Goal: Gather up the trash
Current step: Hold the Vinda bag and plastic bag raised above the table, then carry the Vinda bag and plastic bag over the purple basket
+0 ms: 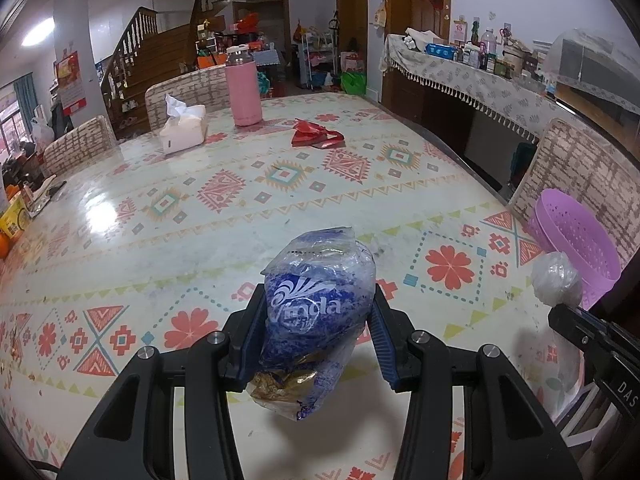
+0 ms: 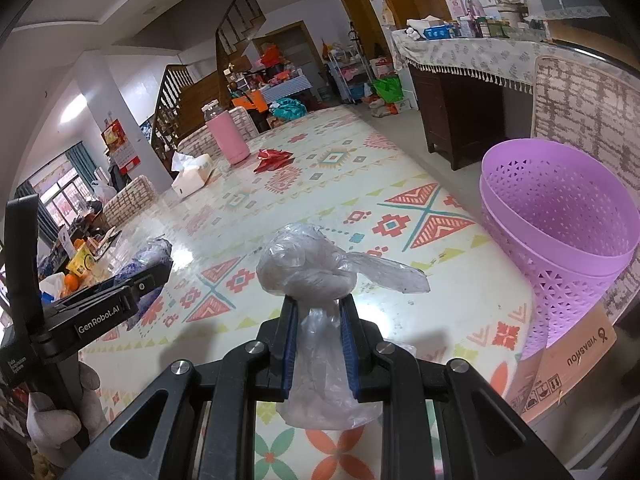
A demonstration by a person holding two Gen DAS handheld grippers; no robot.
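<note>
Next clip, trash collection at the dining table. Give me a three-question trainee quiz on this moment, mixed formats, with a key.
1. Multiple choice: What is the left gripper clamped on?
A. a red wrapper
B. a blue printed plastic bag
C. a tissue pack

2. True or false: The purple basket already holds the clear plastic bag.

3. Short answer: Which piece of trash lies on the table near the pink bottle?

Key:
1. B: the blue printed plastic bag sits between the pads.
2. False: the right gripper holds it clear of the basket.
3. The crumpled red wrapper.
</note>
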